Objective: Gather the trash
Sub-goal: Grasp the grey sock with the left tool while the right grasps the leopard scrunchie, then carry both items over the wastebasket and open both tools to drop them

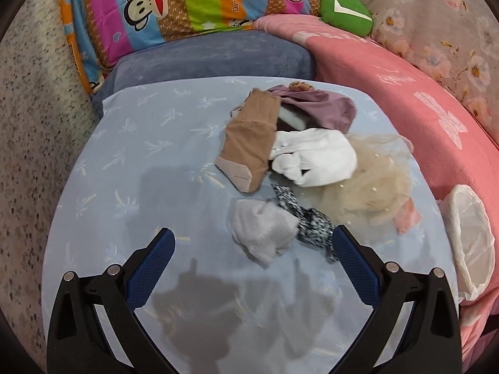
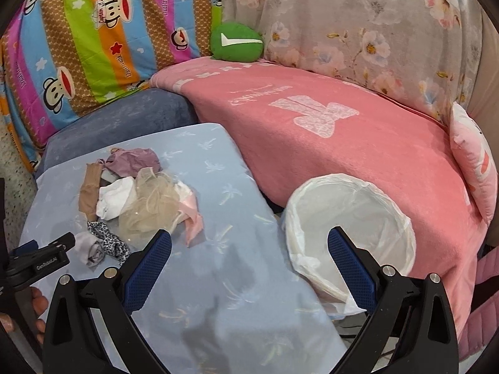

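A heap of small cloth items lies on a light blue cloth-covered surface: a tan stocking, a white sock, a mauve cloth, beige netting, a grey sock and a black-and-white speckled strip. My left gripper is open, hovering just before the grey sock. My right gripper is open and empty, between the heap and a white-lined bin. The bin also shows in the left wrist view.
A pink blanket covers the seat to the right. A striped monkey-print cushion, a green plush and a floral cover stand behind. A blue-grey cushion lies behind the blue surface. Speckled floor is to the left.
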A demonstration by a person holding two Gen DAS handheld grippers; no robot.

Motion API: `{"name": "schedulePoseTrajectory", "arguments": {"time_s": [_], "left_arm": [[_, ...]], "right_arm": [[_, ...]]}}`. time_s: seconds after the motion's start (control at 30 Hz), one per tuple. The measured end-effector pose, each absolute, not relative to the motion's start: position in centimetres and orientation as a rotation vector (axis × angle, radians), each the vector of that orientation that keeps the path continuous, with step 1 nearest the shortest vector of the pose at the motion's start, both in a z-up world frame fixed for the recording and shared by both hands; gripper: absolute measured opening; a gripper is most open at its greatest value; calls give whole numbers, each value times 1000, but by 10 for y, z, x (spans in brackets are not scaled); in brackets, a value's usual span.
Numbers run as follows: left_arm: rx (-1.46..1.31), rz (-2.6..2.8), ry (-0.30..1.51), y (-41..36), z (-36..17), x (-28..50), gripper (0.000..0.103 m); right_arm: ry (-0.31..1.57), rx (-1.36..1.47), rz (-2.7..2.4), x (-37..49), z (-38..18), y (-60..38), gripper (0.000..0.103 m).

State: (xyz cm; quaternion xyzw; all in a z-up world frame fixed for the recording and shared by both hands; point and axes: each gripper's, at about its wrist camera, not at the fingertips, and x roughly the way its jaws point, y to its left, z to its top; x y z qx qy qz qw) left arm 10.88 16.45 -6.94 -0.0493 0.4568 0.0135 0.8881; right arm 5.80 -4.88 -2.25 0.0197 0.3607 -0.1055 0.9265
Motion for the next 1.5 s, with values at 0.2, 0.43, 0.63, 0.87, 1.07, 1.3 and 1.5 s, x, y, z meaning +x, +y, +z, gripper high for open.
{"name": "schedulePoseTrajectory", "arguments": {"time_s": [0.2, 0.43, 0.63, 0.87, 1.07, 1.3, 1.5], "left_arm": [[-157, -43, 986, 182, -93, 128, 96], [-289, -169, 1085, 189, -120, 136, 57], [-346, -234, 1067, 198, -115, 123, 33], [-340, -213, 1041, 214, -110, 116, 29], [-317, -188, 1038, 209, -105, 120, 29], [-242, -167, 999, 196, -87, 116, 29], [-180, -193, 932, 167, -57, 111, 29]], "right_arm": [[748, 35, -126, 95, -38, -9, 97], [816, 47, -47, 125, -69, 28, 97], [892, 37, 29, 132, -97, 55, 69], [989, 56, 137, 139, -133, 82, 49], [1063, 31, 168, 144, -160, 94, 12], [994, 56, 175, 125, -128, 82, 5], [864, 105, 149, 108, -68, 51, 5]]}}
